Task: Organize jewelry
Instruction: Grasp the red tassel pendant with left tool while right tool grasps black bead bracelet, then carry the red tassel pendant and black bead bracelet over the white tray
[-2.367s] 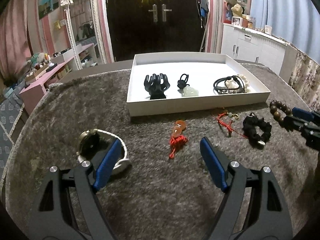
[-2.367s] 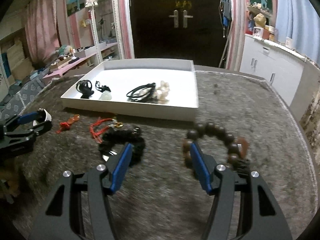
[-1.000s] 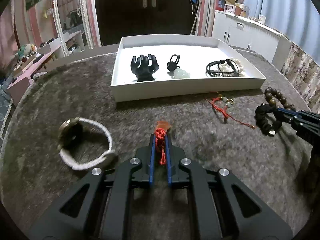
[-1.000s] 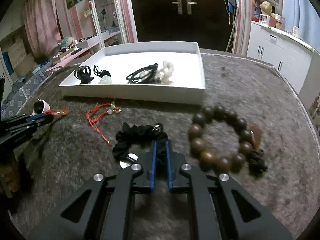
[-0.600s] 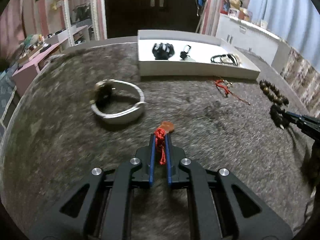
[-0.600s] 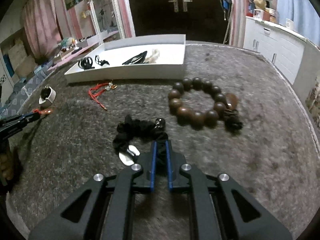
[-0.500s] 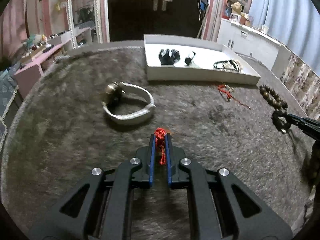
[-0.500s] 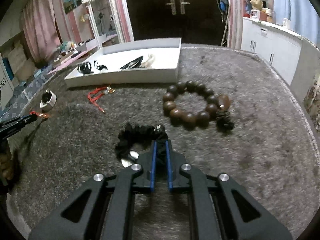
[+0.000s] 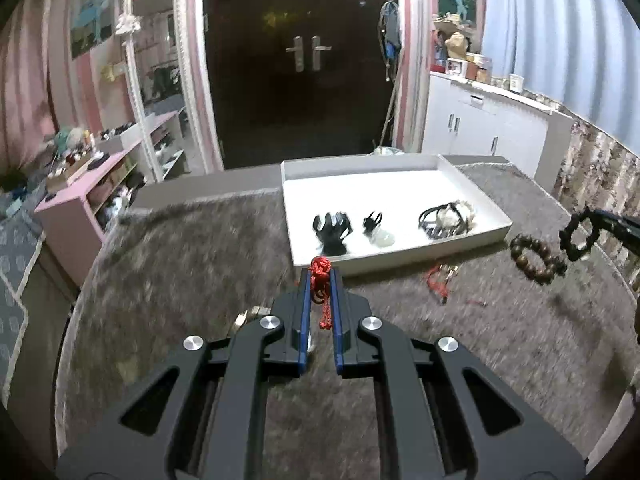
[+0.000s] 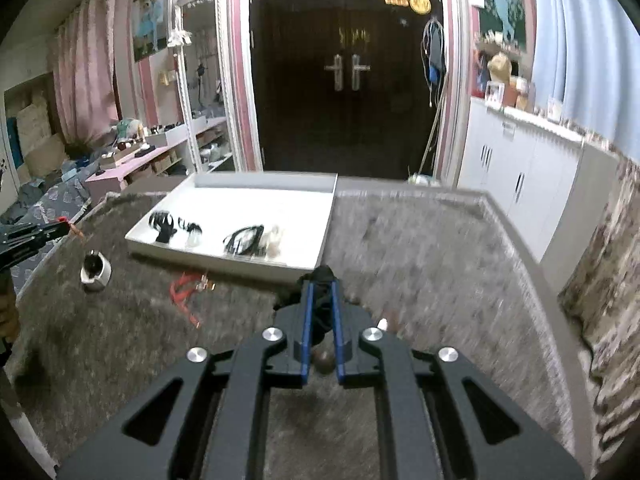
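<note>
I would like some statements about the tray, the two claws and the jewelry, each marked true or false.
1. The left claw is shut on the red knotted cord. True.
2. The right claw is open and holds nothing. False: it is shut on the black scrunchie.
3. The black hair claw clip lies inside the white tray. True.
4. The wooden bead bracelet lies inside the tray. False: it lies on the grey carpet, outside the tray.
5. The white tray is empty. False: several pieces lie in it.
</note>
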`<act>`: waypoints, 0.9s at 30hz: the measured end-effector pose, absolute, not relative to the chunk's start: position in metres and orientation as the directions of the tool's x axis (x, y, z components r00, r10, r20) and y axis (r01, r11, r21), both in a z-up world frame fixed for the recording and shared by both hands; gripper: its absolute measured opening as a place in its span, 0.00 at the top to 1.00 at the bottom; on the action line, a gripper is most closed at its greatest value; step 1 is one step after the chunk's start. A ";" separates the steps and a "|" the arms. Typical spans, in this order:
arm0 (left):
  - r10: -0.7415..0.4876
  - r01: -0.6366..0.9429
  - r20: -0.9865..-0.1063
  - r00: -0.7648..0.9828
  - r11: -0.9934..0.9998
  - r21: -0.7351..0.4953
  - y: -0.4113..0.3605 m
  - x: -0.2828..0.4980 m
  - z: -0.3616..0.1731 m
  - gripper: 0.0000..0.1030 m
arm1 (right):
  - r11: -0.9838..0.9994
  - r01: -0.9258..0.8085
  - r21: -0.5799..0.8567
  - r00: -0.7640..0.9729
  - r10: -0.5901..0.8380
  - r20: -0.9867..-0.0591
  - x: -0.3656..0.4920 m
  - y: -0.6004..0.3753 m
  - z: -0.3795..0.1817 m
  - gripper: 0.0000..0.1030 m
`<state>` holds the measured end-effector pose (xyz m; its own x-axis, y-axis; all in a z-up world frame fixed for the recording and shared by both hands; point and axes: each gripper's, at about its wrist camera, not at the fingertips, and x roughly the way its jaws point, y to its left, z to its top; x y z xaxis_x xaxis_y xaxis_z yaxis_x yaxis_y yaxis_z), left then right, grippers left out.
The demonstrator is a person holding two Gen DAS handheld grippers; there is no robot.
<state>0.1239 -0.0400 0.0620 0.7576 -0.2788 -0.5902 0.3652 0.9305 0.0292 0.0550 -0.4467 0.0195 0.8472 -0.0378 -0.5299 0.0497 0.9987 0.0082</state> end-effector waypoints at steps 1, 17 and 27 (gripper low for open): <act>-0.281 0.370 -0.587 0.759 0.928 0.035 -0.044 0.126 0.064 0.93 | 0.999 0.050 0.002 0.852 -0.042 -0.522 0.058 -0.447 0.025 0.92; -0.327 0.404 -0.552 0.767 0.915 0.019 -0.125 0.222 0.098 0.93 | 1.000 0.029 0.008 0.885 -0.022 -0.465 0.172 -0.423 0.066 0.92; -0.284 0.346 -0.604 0.745 0.938 -0.014 -0.151 0.291 0.059 0.93 | 0.993 0.023 0.115 0.839 0.044 -0.543 0.257 -0.420 0.029 0.92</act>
